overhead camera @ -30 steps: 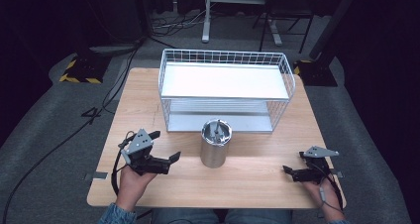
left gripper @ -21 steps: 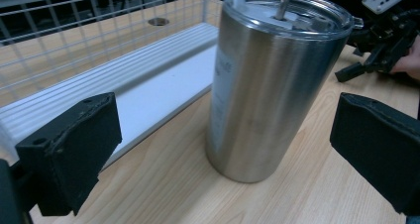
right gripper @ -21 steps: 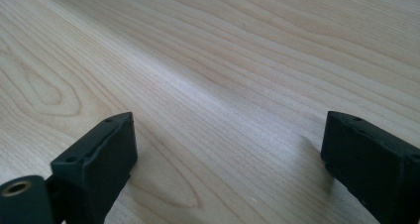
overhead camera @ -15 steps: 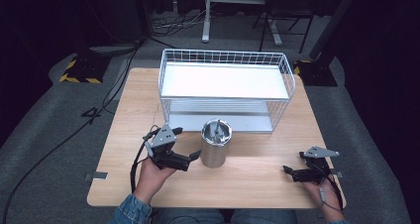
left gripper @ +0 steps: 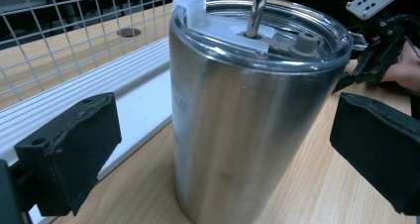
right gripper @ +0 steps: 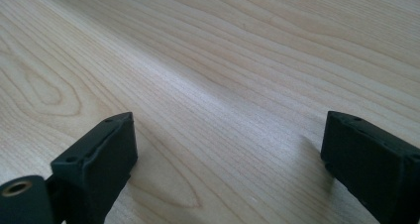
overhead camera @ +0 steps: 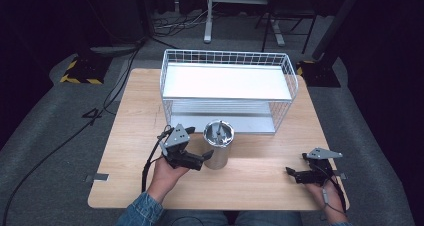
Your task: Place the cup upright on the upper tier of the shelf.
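Two grippers are out on the wooden table [overhead camera: 130, 136], and the left gripper [overhead camera: 197, 158] is much the nearer to the steel cup [overhead camera: 218, 145]. Its jaws stand wide apart with the cup between them; in the left gripper view neither pad [left gripper: 69, 149] touches the metal wall [left gripper: 237, 135]. The cup stands upright, its long axis vertical, lid and straw on top, so the jaws flank it from the side at about mid-height. Closing them looks like the coming move. The right gripper [overhead camera: 295, 175] rests low near the table's right front corner, well apart from the cup, jaws spread over bare wood. Beyond the cup, just behind it, stands the white wire rack [overhead camera: 227, 61].
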{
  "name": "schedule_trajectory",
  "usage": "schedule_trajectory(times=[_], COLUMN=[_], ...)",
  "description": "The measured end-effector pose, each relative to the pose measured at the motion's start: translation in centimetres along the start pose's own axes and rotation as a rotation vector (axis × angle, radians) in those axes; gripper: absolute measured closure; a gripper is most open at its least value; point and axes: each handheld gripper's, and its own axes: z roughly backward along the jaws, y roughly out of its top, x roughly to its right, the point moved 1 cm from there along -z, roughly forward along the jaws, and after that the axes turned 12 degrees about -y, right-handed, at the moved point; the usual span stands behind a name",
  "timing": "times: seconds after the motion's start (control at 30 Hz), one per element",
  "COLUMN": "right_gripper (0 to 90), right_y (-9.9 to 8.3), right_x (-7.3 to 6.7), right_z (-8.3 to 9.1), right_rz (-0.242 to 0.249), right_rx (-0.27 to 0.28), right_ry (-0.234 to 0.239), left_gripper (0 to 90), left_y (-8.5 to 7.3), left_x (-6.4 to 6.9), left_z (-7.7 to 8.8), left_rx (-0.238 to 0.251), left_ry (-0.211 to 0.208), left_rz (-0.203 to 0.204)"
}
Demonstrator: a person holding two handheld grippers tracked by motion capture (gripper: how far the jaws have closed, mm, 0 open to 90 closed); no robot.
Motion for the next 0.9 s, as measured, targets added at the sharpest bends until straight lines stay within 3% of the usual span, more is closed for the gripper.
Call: schedule_trajectory(times=[0.37,0.47,0.67,0.9], right_gripper=[8.0,8.5,8.9,9.6], right_y=[0.0,0.0,0.0,0.0], right_x=[0.0,0.0,0.0,0.0], right_z=[0.0,0.0,0.0,0.1], right_rz=[-0.004,-0.005,-0.006,-0.005], right_rx=[0.001,0.002,0.002,0.004], right_ry=[-0.002,-0.004,-0.005,-0.004], left_gripper=[0.0,0.0,0.0,0.0], left_y=[0.2,0.2,0.1,-0.2], left_x=[0.2,0.3,0.1,-0.1], left_z=[-2.7,-3.5,-4.8,-5.5], left_rx=[0.024,0.021,0.024,0.065], left_ry=[-0.029,-0.007,-0.009,-0.02], left_rz=[-0.024,-0.042,-0.014,-0.006])
